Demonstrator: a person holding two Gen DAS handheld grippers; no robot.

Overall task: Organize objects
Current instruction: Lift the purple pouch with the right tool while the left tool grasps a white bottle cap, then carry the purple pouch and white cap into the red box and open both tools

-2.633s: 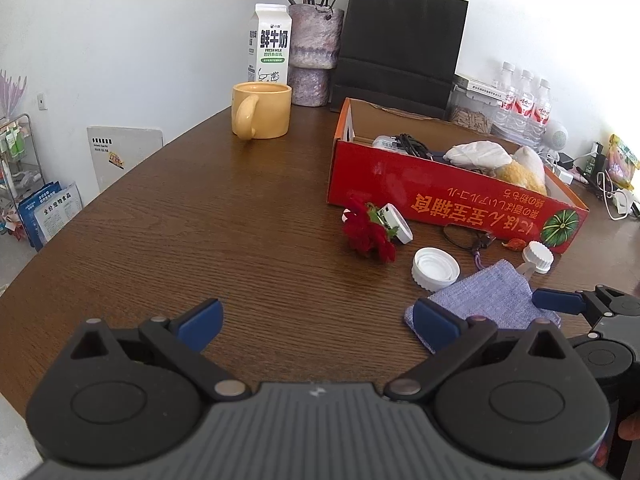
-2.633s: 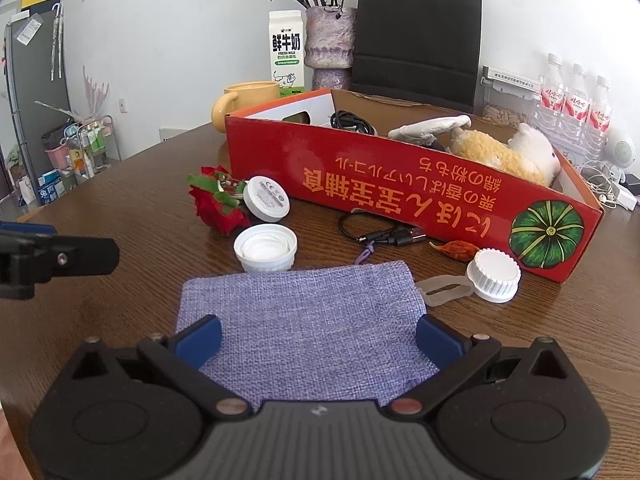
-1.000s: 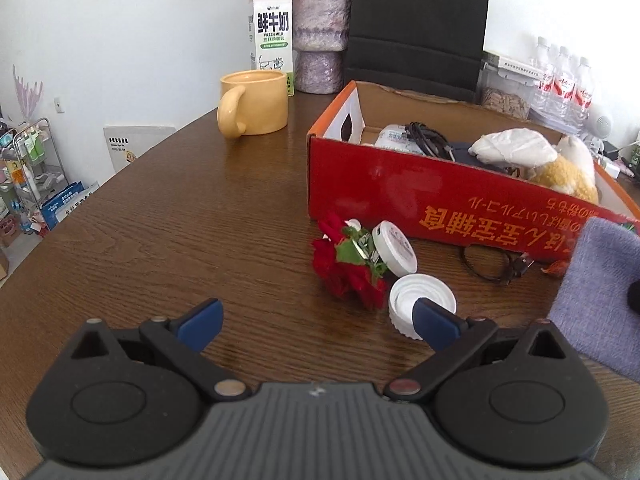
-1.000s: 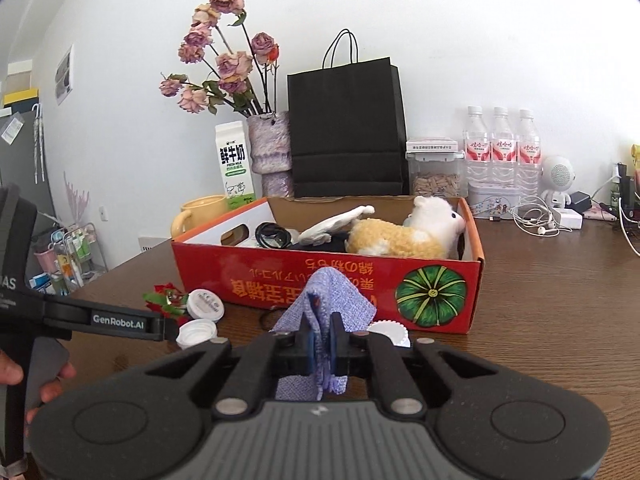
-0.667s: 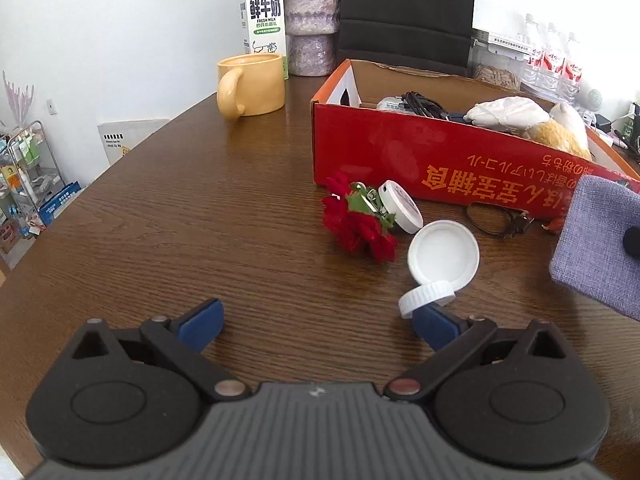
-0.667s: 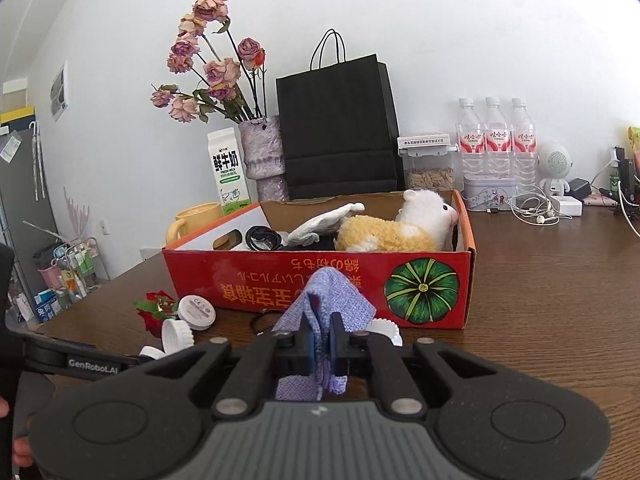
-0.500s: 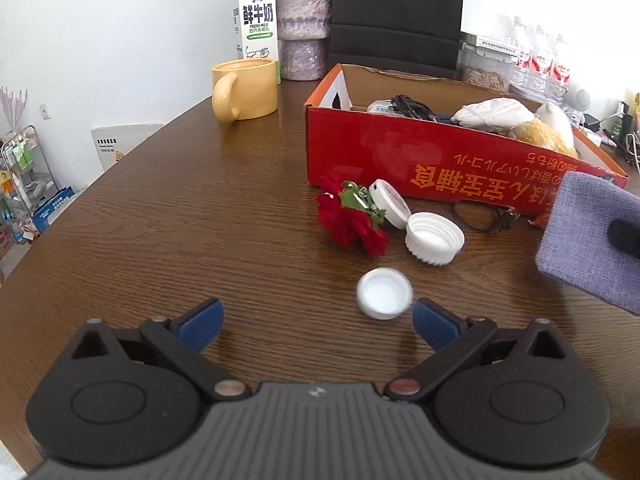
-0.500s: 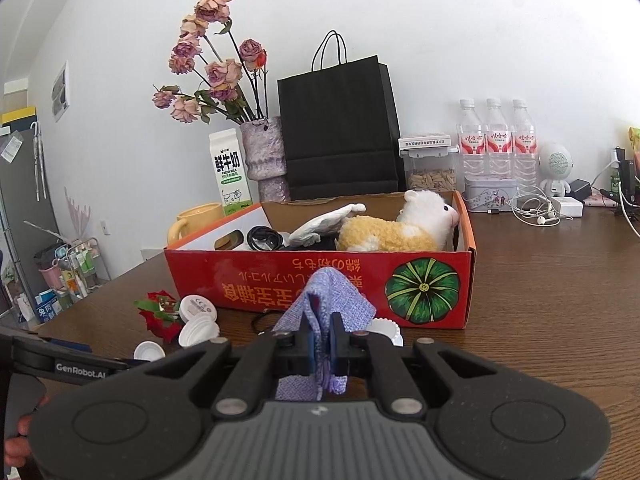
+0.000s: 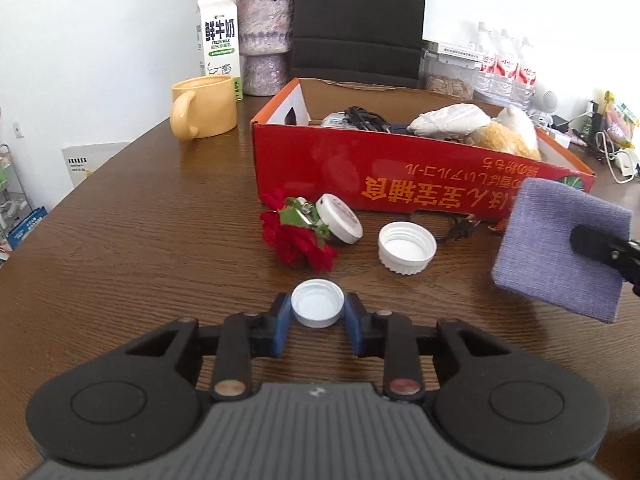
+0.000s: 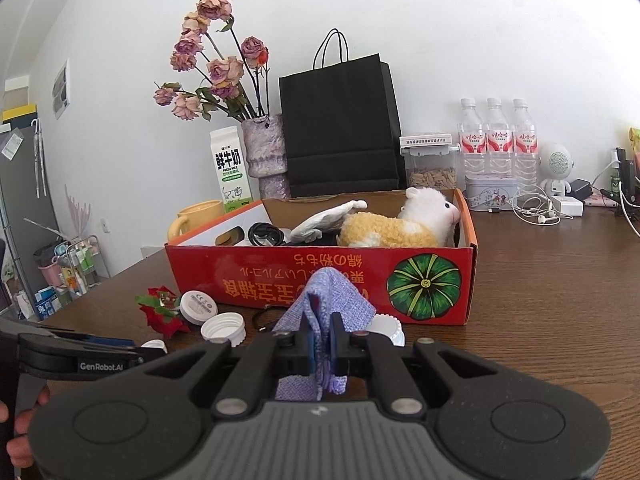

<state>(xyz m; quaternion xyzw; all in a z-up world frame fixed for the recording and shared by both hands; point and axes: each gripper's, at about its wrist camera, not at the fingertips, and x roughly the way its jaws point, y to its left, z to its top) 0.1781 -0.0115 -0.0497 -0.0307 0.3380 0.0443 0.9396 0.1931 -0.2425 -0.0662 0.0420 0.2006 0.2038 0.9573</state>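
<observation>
My left gripper (image 9: pixel 317 309) is shut on a small white bottle cap (image 9: pixel 317 303) just above the wooden table. Past it lie a red fabric rose (image 9: pixel 298 236), a round white disc (image 9: pixel 339 219) and a larger white cap (image 9: pixel 406 241). My right gripper (image 10: pixel 321 346) is shut on a purple cloth (image 10: pixel 326 298) and holds it up in front of the red cardboard box (image 10: pixel 320 268). The cloth also shows in the left wrist view (image 9: pixel 560 248), hanging at the right. The box (image 9: pixel 400 176) holds a plush alpaca (image 10: pixel 400 224), cables and a white item.
A yellow mug (image 9: pixel 204 106), milk carton (image 9: pixel 219 42), flower vase (image 9: pixel 262 40) and black paper bag (image 9: pixel 358 20) stand behind the box. Water bottles (image 10: pixel 494 140), a seed jar (image 10: pixel 430 166) and cables (image 10: pixel 540 208) sit at the back right. A black cord (image 9: pixel 460 226) lies by the box.
My left gripper has closed on the small white cap, which lay loose on the table half a second ago. The right gripper still holds the purple cloth, nearly unmoved.
</observation>
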